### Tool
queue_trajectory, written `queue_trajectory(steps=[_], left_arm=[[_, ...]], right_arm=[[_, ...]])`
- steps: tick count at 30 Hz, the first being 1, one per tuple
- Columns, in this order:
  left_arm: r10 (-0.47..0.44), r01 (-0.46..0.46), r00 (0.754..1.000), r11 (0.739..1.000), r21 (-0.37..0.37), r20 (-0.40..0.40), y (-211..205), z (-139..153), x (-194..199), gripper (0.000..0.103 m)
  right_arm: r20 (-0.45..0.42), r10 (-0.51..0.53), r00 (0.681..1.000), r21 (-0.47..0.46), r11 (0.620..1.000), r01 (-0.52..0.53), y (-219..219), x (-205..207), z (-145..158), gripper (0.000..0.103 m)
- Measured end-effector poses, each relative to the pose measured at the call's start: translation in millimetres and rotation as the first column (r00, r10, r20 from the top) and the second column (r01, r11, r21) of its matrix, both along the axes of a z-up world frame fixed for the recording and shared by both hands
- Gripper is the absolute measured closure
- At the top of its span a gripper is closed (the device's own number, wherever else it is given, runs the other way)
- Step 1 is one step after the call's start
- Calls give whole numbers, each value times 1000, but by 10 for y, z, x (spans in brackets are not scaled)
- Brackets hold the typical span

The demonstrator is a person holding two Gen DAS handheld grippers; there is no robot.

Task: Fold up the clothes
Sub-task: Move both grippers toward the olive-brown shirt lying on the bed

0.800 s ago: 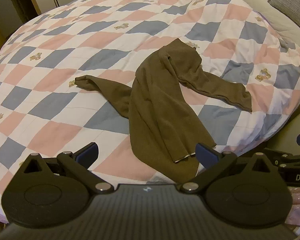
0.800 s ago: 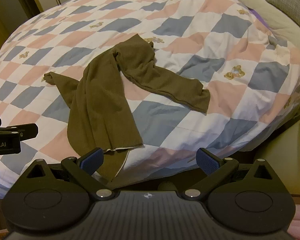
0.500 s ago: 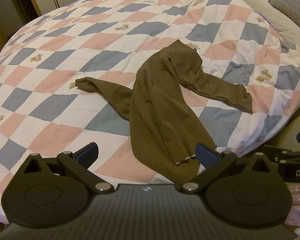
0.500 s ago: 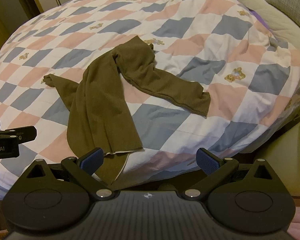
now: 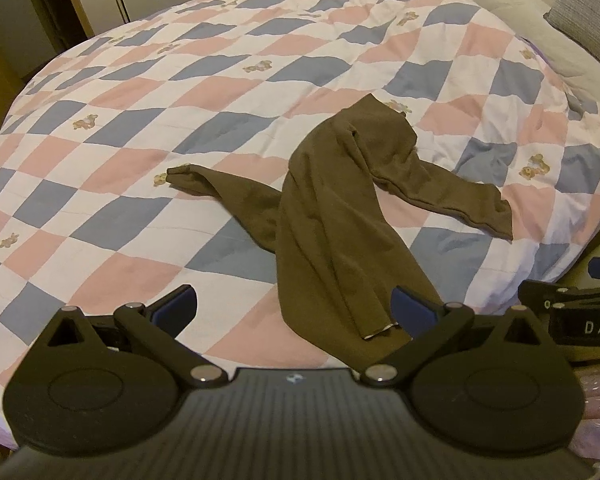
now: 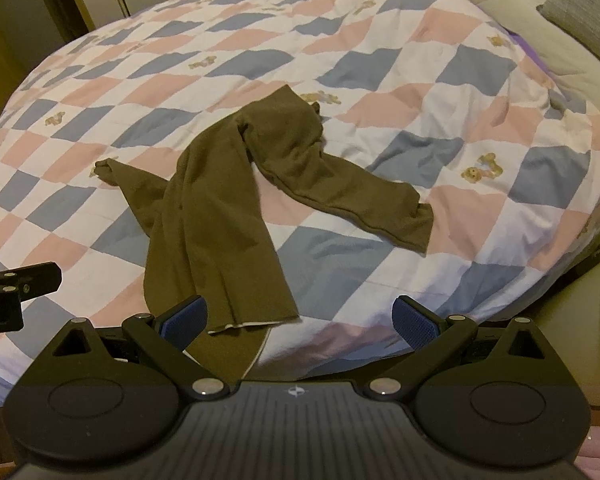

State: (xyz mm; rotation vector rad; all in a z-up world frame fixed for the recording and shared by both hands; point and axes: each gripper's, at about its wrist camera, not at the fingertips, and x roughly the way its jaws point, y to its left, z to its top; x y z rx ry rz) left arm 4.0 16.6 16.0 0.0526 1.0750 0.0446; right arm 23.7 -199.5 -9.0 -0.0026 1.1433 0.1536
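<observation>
Lying crumpled on the checked quilt (image 5: 148, 216), brown sweater (image 5: 332, 216), sleeves splayed.

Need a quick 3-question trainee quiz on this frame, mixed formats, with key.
1. True or false: the left gripper is shut on the brown garment.
2. The garment lies on: A) a bare floor B) the checkered quilt C) a chair.
3. Fill in: in the right wrist view, the right gripper stands ____, holding nothing.

Key: 1 false, both grippers are open and empty; 2 B; 3 open.
</observation>
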Motion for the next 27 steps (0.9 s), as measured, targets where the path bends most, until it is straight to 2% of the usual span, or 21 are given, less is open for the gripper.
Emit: queue_trajectory(steps=[20, 27], left_arm=[[-37, 37, 999, 999, 10, 31, 336, 12, 69, 1], [-61, 61, 998, 998, -3, 18, 345, -31, 77, 1]], right_arm=[[30, -23, 999, -3, 1000, 24, 339, 72, -16, 1], [18, -45, 999, -10, 999, 45, 332, 38, -54, 1]])
